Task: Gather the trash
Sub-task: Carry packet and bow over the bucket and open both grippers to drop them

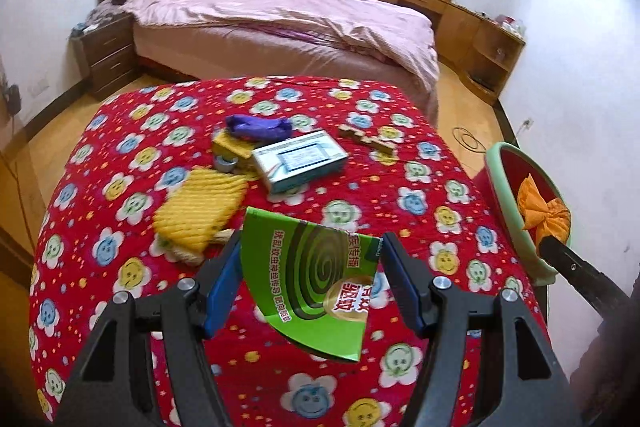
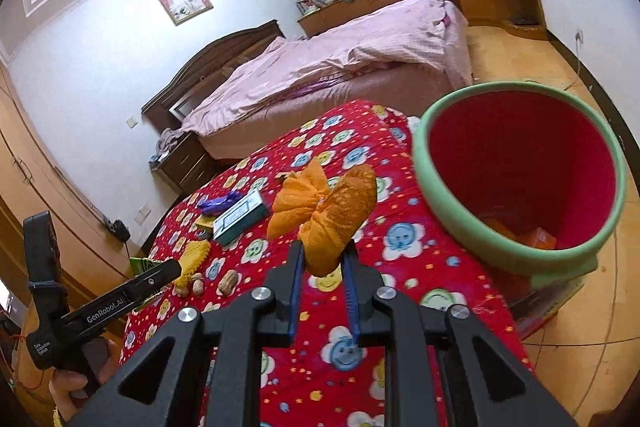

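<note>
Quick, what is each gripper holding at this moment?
Left gripper: closed on the green mosquito-coil box.
Right gripper: closed on the orange crumpled paper.

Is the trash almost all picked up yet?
Not yet. Some orange scraps already lie inside the bin. Right now the right gripper holds an orange wrapper and the left gripper holds a green box; neither is dropped in yet. Still left on the red cloth: a purple wrapper, a white and teal box, a yellow cloth and peanuts.
</note>
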A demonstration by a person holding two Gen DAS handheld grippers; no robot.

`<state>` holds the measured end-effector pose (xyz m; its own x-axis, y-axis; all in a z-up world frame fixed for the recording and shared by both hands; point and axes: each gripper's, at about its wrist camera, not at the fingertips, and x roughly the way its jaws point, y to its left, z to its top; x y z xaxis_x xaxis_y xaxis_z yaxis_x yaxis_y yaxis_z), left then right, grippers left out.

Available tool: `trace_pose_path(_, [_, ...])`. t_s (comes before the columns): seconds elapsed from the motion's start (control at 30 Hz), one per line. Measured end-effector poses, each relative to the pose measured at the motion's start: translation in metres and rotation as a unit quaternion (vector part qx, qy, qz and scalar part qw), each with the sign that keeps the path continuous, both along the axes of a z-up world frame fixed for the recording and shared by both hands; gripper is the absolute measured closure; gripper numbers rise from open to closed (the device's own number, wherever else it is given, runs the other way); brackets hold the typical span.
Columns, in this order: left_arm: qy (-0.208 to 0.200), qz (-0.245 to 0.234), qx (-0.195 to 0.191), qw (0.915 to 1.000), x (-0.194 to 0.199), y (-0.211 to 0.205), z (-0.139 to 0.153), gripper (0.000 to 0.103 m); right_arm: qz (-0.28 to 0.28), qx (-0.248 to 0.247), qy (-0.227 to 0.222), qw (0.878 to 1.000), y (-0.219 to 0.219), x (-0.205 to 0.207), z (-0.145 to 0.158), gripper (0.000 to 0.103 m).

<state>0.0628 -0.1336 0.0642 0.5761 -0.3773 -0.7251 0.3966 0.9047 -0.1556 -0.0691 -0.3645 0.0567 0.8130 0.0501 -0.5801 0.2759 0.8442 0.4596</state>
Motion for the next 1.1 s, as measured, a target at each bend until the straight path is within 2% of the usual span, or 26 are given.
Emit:
trace_pose_path(0.57, [-0.016,-0.090,0.010,0.9957,-0.010,-0.087,0.015,0.036,-0.066,0.016,-0.006,0.998,-0.055,-0.031,-0.003,0.082])
trace_pose_path(1.1, [-0.004,-0.176,0.001,0.9843,-0.023,-0.186,0.011,0.036,-0.130,0.037,0.013,0.991,-0.126,-0.054,-0.017,0.082])
